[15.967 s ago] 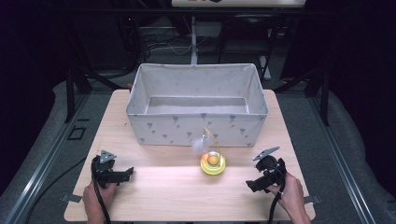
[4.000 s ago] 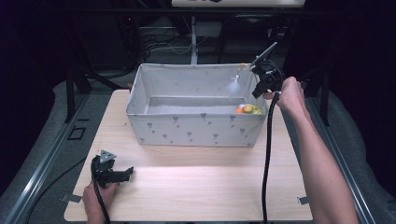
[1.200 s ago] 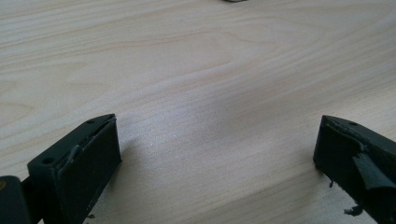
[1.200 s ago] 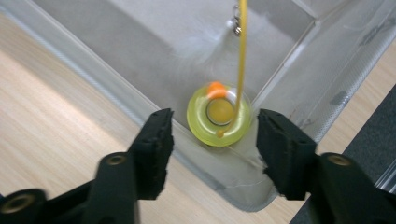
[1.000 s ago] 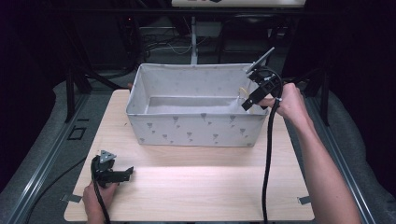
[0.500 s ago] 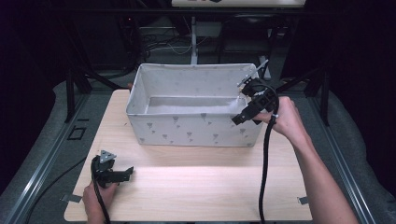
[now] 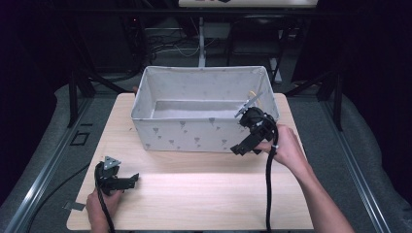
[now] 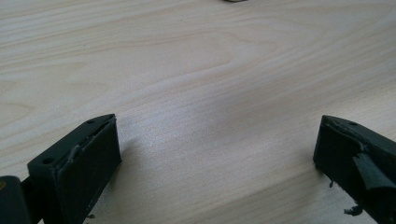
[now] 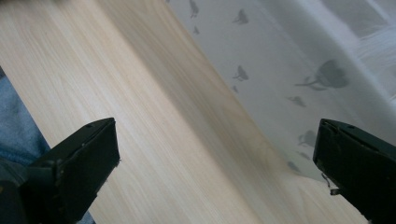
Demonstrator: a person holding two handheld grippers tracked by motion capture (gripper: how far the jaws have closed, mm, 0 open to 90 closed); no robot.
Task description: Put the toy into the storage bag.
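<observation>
A grey-white fabric bin (image 7: 194, 136) with small printed figures stands at the back middle of the wooden table (image 7: 204, 204). A small yellowish bit (image 7: 252, 93) shows inside it by the right wall, partly hidden. My right gripper (image 7: 241, 148) hangs in front of the bin's right front corner, pointing down and left. Its jaws have just been opening and stand wide open with nothing between them. In the right gripper view they (image 9: 215, 154) frame bare wood and the bin's wall (image 9: 289, 79). My left gripper (image 7: 130, 179) rests open at the front left, over bare wood (image 8: 215, 154).
The bin takes up the back half of the table. A bit of tape (image 7: 75, 206) lies at the front left corner. Blue cloth (image 9: 14, 121) shows beyond the table edge in the right gripper view. Dark floor and metal frames surround the table.
The right gripper has come off the bin's right rim, moving down and toward the front, and now sits outside the bin at its front right corner. The left gripper has not moved.
</observation>
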